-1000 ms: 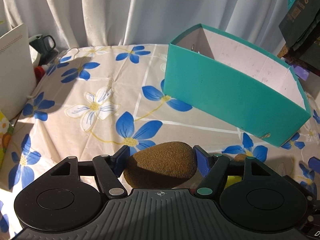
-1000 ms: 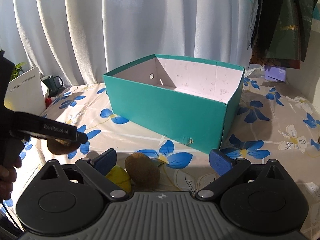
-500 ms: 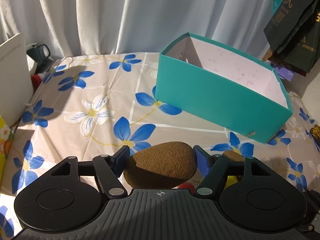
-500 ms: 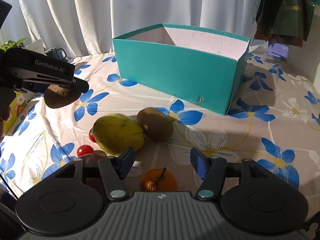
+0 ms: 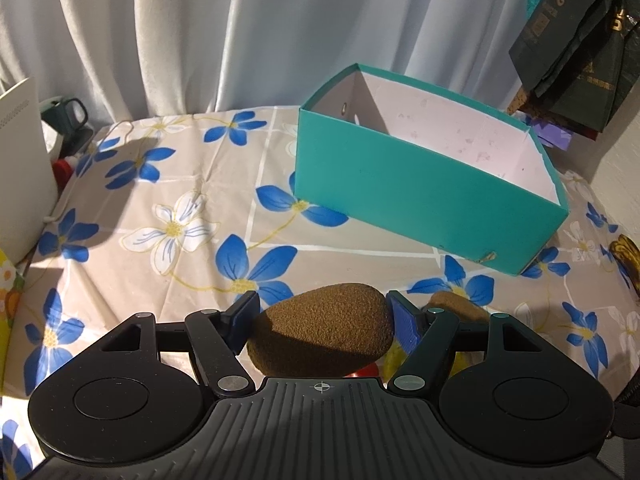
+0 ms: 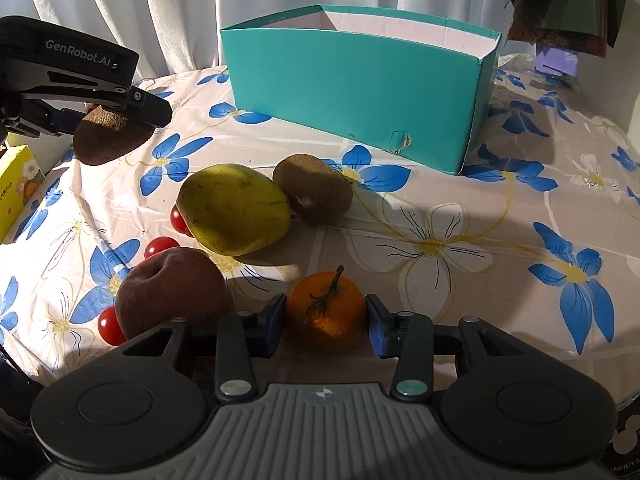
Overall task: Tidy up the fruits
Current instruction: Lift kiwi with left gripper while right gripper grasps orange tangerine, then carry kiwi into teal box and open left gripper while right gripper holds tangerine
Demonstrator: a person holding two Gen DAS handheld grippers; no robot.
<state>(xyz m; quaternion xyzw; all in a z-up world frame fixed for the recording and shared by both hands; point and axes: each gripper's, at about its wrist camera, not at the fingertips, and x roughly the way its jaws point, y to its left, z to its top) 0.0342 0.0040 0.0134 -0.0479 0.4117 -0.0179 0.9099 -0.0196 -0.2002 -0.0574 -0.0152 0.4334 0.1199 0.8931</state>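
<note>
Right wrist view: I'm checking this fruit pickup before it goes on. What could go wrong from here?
The right gripper brackets the tangerine low, so it may squirt out. The apple and cherry tomatoes beside it could get nudged. The left gripper pinches the kiwi near its rounded end; it might slip before reaching the teal box.

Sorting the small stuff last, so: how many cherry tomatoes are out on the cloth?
3 visible: one tucked against the yellow-green fruit's left side, one just above the dark red fruit, one at that fruit's lower left. More may be hidden behind the fruit.
</note>
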